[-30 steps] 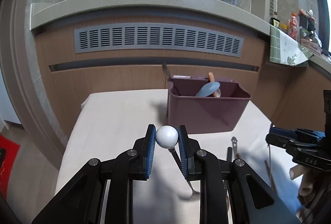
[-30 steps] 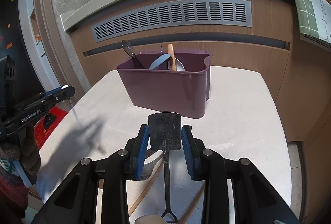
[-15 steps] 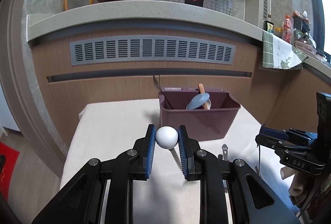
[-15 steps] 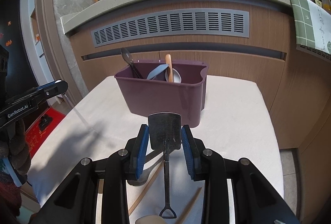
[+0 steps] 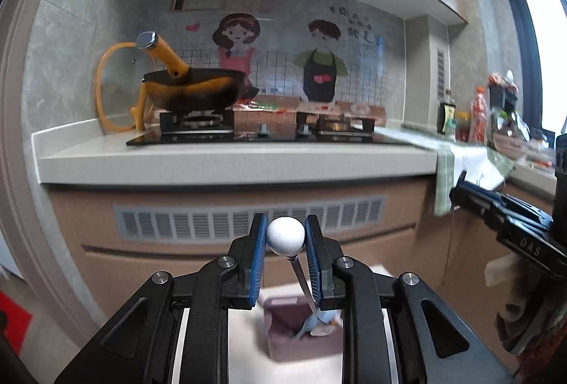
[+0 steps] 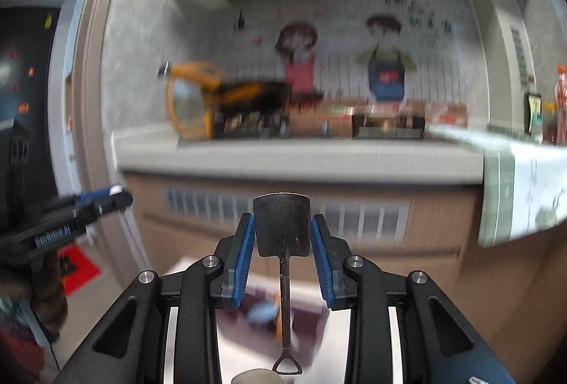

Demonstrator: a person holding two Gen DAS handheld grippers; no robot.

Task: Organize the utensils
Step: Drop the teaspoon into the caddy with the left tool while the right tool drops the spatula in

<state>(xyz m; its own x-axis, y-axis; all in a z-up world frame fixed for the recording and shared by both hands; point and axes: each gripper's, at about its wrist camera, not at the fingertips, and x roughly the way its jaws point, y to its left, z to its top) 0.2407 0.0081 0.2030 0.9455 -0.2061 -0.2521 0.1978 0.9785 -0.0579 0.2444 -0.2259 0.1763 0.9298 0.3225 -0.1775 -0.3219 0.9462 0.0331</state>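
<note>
Both tongs have lifted and tilted up since a second ago: the purple plastic utensil bin (image 5: 299, 330) dropped from mid-frame to the bottom centre, seen from above, so drop-in looks next. Left tongs (image 5: 285, 252) clenched on the white glossy ball-topped thin metal utensil (image 5: 285, 237), its shaft slanting down toward the bin. Right tongs (image 6: 282, 244) grip the dark matte flat shovel-shaped metal spoon (image 6: 282, 224), loop handle hanging over the blurred bin. Pale worktop (image 5: 244, 341) underneath.
</note>
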